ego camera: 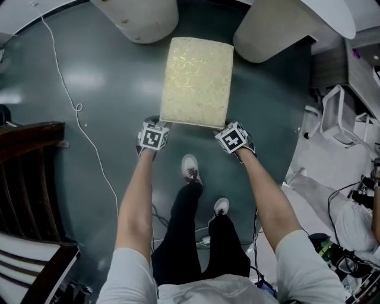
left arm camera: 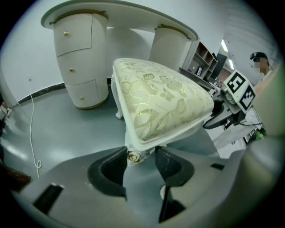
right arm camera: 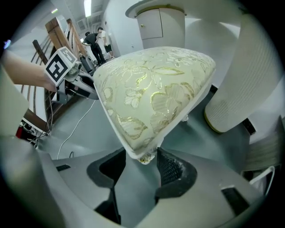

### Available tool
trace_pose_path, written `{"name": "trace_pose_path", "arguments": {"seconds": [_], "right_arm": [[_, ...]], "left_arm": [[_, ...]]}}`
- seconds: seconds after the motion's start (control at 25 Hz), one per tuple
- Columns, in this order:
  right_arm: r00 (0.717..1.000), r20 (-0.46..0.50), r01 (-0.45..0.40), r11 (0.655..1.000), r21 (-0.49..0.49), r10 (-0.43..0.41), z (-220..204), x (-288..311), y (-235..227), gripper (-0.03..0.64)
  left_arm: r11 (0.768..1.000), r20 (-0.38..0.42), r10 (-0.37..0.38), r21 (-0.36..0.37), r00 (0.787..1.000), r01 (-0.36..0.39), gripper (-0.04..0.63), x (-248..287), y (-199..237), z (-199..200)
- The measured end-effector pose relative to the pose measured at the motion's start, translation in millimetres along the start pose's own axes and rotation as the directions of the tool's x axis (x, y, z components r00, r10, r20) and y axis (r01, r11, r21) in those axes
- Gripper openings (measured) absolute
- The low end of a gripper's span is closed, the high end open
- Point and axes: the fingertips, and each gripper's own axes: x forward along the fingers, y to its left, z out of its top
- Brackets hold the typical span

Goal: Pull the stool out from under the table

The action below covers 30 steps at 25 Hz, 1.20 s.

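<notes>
Bottom centre of the head view: black trousers (ego camera: 184,237) and two white shoes (ego camera: 190,168) on the dark grey floor (ego camera: 89,77), with bare forearms (ego camera: 139,196) stretched up the frame. Just above, at mid-frame, both marker cubes hard against the near edge of the stool (ego camera: 196,80).

Low centre of the left gripper view: left gripper (left arm camera: 141,154) clenched on one near corner of the stool, both pads against the white frame (a small gold fitting showing between them). Much the same low in the right gripper view: right gripper (right arm camera: 141,156) clamped on the other near corner, under the cream-and-gold cushion.

Stool itself in the upper centre of the head view, on open floor, far end just short of the gap between the two pale pedestals (ego camera: 142,21) of the table (left arm camera: 133,9) at the top edge. Along the left, a thin white cable (ego camera: 77,107); lower left, a dark wooden chair (ego camera: 29,172).
</notes>
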Motion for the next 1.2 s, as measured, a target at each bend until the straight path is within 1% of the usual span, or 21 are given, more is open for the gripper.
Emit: {"name": "trace_pose_path", "arguments": {"seconds": [0.12,0.16,0.24,0.36,0.44,0.52,0.6,0.72,0.8,0.88,1.0,1.12,1.2], "right_arm": [[1.000,-0.013,0.012,0.998,0.055,-0.011,-20.7,-10.4,5.1,0.212],[1.000,-0.017,0.013,0.998,0.060,-0.012,-30.0,-16.8,8.0,0.212],[1.000,-0.005,0.030,0.999,0.040,-0.029,-41.4,-39.5,11.4,0.212],[0.995,0.075,0.069,0.998,-0.014,-0.068,-33.0,-93.4,15.4,0.212],[0.986,0.127,0.110,0.993,-0.048,-0.104,-27.5,-137.3,14.4,0.199],[0.974,0.179,0.155,0.986,-0.067,-0.141,-21.1,-187.4,11.6,0.182],[0.955,0.246,0.194,0.978,-0.083,-0.168,-9.8,-241.3,12.0,0.150],[0.922,0.332,0.252,0.959,-0.127,-0.198,11.2,-320.6,20.5,0.115],[0.894,0.392,0.300,0.939,-0.167,-0.216,30.7,-370.0,29.9,0.062],[0.863,0.453,0.337,0.924,-0.182,-0.225,49.5,-420.3,46.6,0.035],[0.817,0.534,0.360,0.915,-0.181,-0.216,69.7,-489.7,82.2,0.020],[0.774,0.602,0.389,0.897,-0.209,-0.195,86.2,-548.3,116.7,0.017],[0.750,0.636,0.407,0.884,-0.231,-0.179,92.1,-585.3,137.6,0.017]], "left_arm": [[1.000,0.007,0.005,-0.025,1.000,-0.004,0.205,-10.5,-8.7,-8.1],[1.000,0.004,0.004,-0.031,1.000,-0.004,0.206,-17.0,-13.7,-12.9],[0.999,0.007,0.005,-0.045,1.000,-0.005,0.205,-35.0,-22.3,-21.9],[0.995,0.052,0.012,-0.097,0.999,-0.006,0.204,-75.3,-31.0,-24.6],[0.993,0.093,0.025,-0.116,0.995,-0.014,0.195,-111.9,-39.7,-15.2],[0.993,0.140,0.048,-0.111,0.989,-0.033,0.167,-155.8,-50.1,0.5],[0.995,0.205,0.073,-0.086,0.976,-0.056,0.136,-204.8,-62.4,23.0],[0.994,0.315,0.103,0.003,0.943,-0.109,0.076,-280.9,-86.7,61.6],[0.987,0.370,0.124,0.050,0.921,-0.152,0.049,-331.8,-100.5,78.6],[0.984,0.424,0.135,0.046,0.895,-0.170,0.035,-382.2,-112.3,88.5],[0.979,0.498,0.164,0.022,0.851,-0.201,0.025,-457.2,-129.2,96.4],[0.962,0.562,0.212,0.022,0.799,-0.271,0.021,-527.3,-151.0,104.6],[0.953,0.600,0.231,0.018,0.766,-0.302,0.021,-566.9,-172.4,106.1]]}}
